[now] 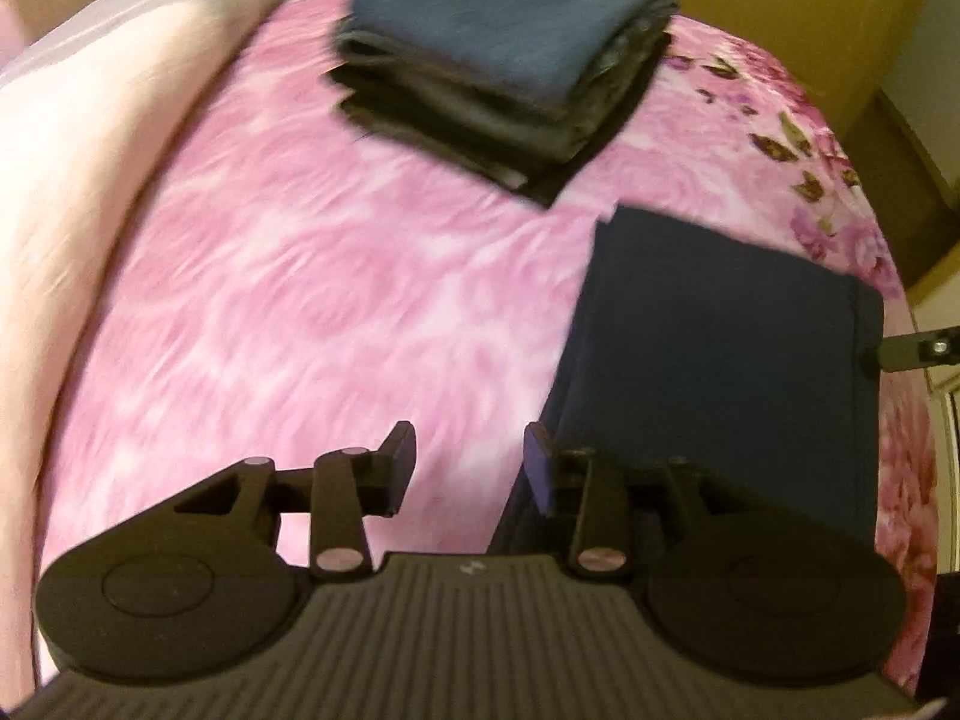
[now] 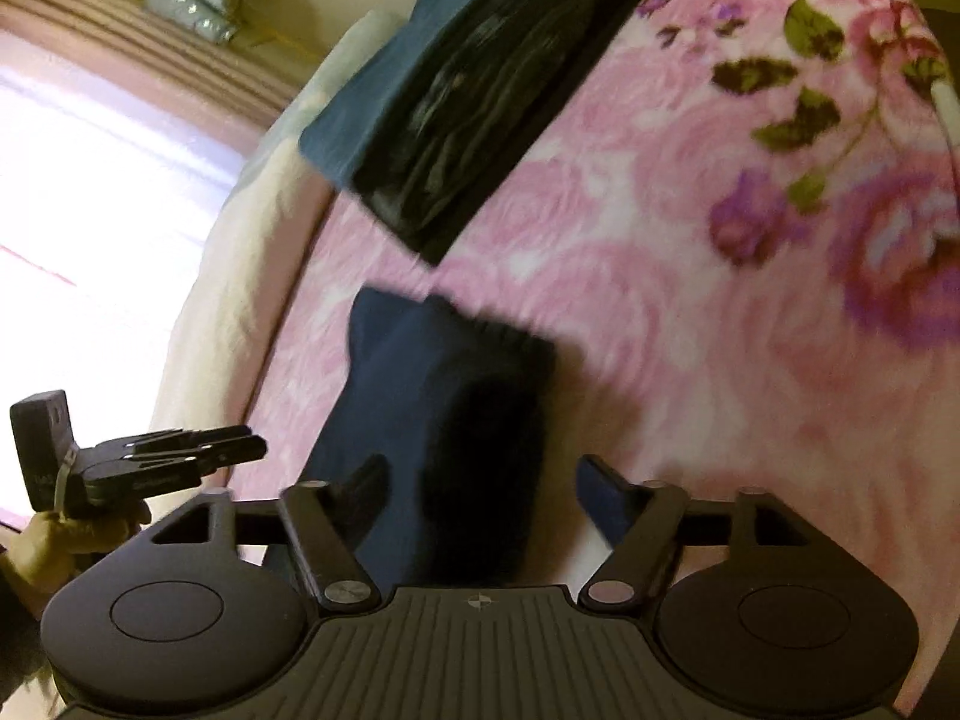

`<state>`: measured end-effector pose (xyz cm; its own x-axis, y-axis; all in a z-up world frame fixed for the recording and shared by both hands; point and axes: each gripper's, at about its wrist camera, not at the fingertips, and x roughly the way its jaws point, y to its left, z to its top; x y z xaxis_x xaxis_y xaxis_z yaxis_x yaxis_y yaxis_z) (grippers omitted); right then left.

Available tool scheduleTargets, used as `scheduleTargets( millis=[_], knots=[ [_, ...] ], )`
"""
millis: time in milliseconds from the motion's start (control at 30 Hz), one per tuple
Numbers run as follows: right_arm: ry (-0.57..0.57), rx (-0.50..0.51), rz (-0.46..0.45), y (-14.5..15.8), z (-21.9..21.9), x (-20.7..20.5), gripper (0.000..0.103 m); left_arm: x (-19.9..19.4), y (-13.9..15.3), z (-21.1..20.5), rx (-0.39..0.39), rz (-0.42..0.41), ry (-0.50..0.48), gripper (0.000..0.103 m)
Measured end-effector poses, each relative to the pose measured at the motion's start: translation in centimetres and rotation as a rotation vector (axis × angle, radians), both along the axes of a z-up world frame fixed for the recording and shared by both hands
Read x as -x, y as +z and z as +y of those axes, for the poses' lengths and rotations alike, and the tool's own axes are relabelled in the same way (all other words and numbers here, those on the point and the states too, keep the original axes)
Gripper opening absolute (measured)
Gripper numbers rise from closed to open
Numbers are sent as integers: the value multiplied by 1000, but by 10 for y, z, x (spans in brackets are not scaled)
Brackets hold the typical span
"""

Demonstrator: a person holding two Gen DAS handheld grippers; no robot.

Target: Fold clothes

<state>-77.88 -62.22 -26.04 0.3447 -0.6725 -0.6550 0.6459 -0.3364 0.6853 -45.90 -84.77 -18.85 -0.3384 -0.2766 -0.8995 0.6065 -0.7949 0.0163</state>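
At the far left a pale cream quilt (image 1: 90, 192) lies along the edge of the pink floral blanket (image 1: 312, 276). The left gripper (image 1: 469, 468) hovers above the blanket with its fingers apart and nothing between them, just beside the near left edge of the folded navy garment (image 1: 720, 348). Beyond it, toward the far side, sits a stack of folded dark clothes (image 1: 510, 78), a teal-blue piece on top. The right gripper (image 2: 480, 498) hangs over the navy garment's near end, fingers spread wide, gripping nothing.
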Motion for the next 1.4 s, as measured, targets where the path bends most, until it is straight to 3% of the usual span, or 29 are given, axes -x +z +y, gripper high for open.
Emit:
scheduleTargets(
  millis=[33, 133, 300, 433, 600, 733, 800, 867, 933, 1000, 1033, 1067, 1200, 1300, 1400],
  knots=[
    [15, -7, -8, -1, 5, -9, 88, -13, 1, 9, 14, -11, 11, 43],
    [67, -47, -28, -8, 17, -37, 88, -44, -2, 53, 130, -93, -101, 49],
    [116, -97, -101, -23, 36, -81, 88, -83, -30, 140, 306, -255, -483, 55],
    [117, -129, -111, -45, 40, -110, 88, -99, -55, 184, 467, -290, -736, 65],
    [33, -108, -108, -58, 42, -127, 88, -105, -94, 204, 749, -363, -1029, 66],
    [-52, -104, -188, -67, 41, -127, 88, -107, -121, 195, 875, -413, -1168, 65],
    [-95, -108, -229, -71, 42, -124, 88, -104, -129, 186, 915, -428, -1182, 63],
    [-98, -103, -238, -74, 39, -123, 88, -100, -128, 187, 890, -433, -1172, 62],
    [-95, -97, -243, -76, 36, -122, 88, -95, -126, 188, 864, -438, -1162, 40],
    [-65, -89, -236, -79, 30, -122, 87, -91, -124, 188, 839, -443, -1152, 31],
    [-63, -99, -255, -80, 28, -117, 72, -89, -123, 188, 827, -445, -1147, 26],
    [-60, -109, -274, -82, 26, -112, 42, -87, -123, 189, 814, -448, -1142, 24],
    [-9, -144, -315, -80, 22, -85, 35, -83, -100, 213, 745, -441, -1157, 21],
    [93, -166, -278, -64, 22, -50, 34, -65, -75, 255, 600, -403, -1117, 21],
    [207, -190, -169, -47, 15, -10, 35, -31, -57, 302, 425, -325, -1002, 21]
  ],
)
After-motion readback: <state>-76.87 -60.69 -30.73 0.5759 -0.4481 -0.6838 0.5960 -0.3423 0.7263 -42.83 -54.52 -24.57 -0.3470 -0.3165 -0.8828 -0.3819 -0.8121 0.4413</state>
